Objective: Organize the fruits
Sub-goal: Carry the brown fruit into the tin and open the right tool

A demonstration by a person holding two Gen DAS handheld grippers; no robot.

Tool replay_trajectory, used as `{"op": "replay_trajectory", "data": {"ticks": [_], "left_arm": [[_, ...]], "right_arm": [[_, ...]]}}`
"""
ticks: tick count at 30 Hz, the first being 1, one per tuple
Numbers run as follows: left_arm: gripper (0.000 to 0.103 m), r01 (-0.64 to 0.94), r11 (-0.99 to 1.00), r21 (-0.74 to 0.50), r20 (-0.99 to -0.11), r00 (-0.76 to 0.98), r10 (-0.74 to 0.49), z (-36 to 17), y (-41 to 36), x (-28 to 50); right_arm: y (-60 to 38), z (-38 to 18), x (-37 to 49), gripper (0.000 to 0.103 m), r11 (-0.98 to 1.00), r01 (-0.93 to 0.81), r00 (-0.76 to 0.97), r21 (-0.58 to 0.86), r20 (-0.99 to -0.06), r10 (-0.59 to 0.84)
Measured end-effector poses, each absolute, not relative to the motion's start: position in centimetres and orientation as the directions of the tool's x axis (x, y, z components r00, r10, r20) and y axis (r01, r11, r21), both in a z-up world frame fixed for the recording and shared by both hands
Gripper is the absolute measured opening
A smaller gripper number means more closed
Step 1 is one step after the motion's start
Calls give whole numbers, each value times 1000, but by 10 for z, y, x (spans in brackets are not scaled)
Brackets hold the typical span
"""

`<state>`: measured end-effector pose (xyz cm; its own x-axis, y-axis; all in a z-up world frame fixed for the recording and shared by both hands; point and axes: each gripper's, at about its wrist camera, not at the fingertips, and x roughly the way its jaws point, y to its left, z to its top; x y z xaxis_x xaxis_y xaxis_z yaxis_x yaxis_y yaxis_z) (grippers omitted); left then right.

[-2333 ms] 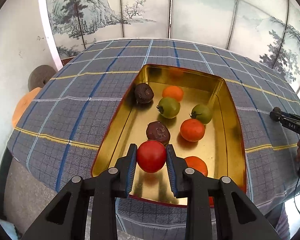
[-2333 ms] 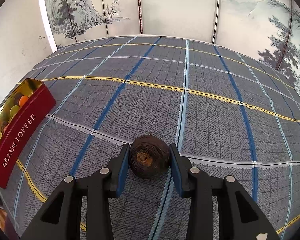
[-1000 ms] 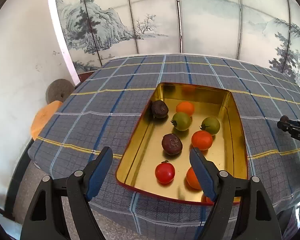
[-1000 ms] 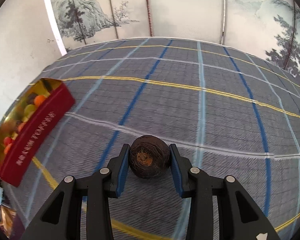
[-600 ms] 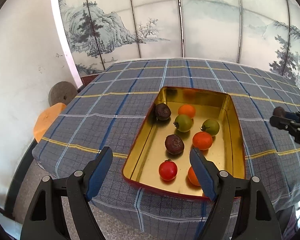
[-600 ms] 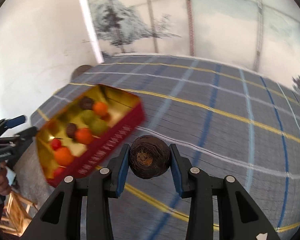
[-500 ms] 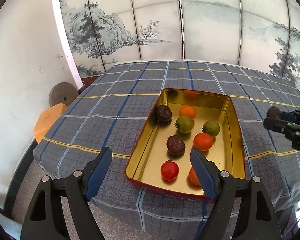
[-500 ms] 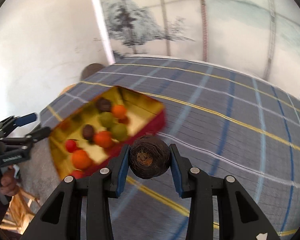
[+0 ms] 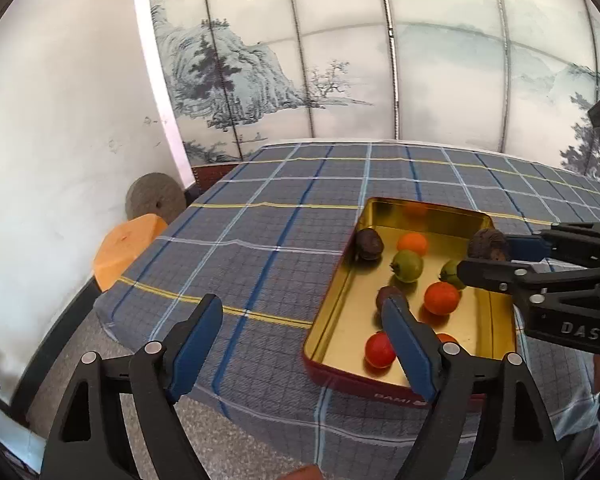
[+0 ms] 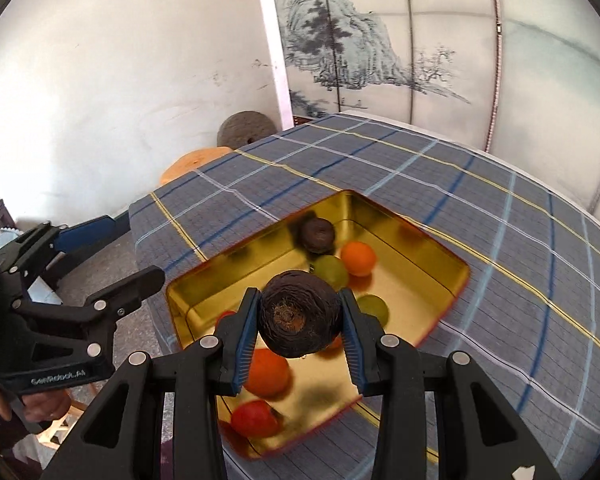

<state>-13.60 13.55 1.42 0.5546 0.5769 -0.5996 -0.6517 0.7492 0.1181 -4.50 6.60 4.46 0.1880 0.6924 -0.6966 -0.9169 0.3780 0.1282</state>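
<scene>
Left wrist view: the left gripper (image 9: pixel 302 334) has its blue-padded jaws spread wide with nothing between them. At 2 o'clock sits the rectangular gold-lined metal tin with red outer walls (image 9: pixel 424 212), its long axis running from near to far; the near wall carries white lettering reading "DAMI", the rest unreadable. The tin rests on the blue-grey plaid tablecloth with yellow and white lines (image 9: pixel 260 240). Inside lie a smooth red tomato (image 9: pixel 379 350), two smooth orange fruits, two glossy green fruits and two wrinkled dark brown fruits. The right gripper (image 9: pixel 490 254) enters from 3 o'clock, body marked "DAS", clamping a wrinkled dark brown round fruit (image 9: pixel 487 243) above the tin's far right part. At 12 o'clock stands a folding screen painted with ink landscape and calligraphy (image 9: pixel 340 60), the script too small to read. Right wrist view: the right gripper (image 10: pixel 299 322) grips the dark brown fruit (image 10: pixel 299 316) firmly, its rough stem scar facing the camera, held over the tin (image 10: pixel 432 248). The left gripper (image 10: pixel 100 256) sits at 9 o'clock, fingers apart, body printed "GenRobot.AI".
</scene>
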Motion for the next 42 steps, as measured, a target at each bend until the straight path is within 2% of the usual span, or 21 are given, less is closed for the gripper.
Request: {"op": "replay_trajectory", "data": {"ticks": [8,29,31,33,42], "left_arm": [[87,-646,758,87,-593,578,560,19,140,-145],[92,-635,767,94,-595,582,554,22,141,-149],[92,-633,768,96,-599,580,552,22,142,-149],[92,-634,767,94,-599,580,553,21,141,-148],[92,-631,769,98,-594,583,555,19,141,-147]], "right_arm": [[86,31,-39,36,374,-911,147,173,-712,686],[131,12,-27,37,388,-911,159,143,-745,647],[132,14,-24,39,390,-908,160,155,-732,663],[130,19,-23,51,388,-906,163,168,-708,687],[102,45,-30,59,382,-908,197,174,-626,754]]}}
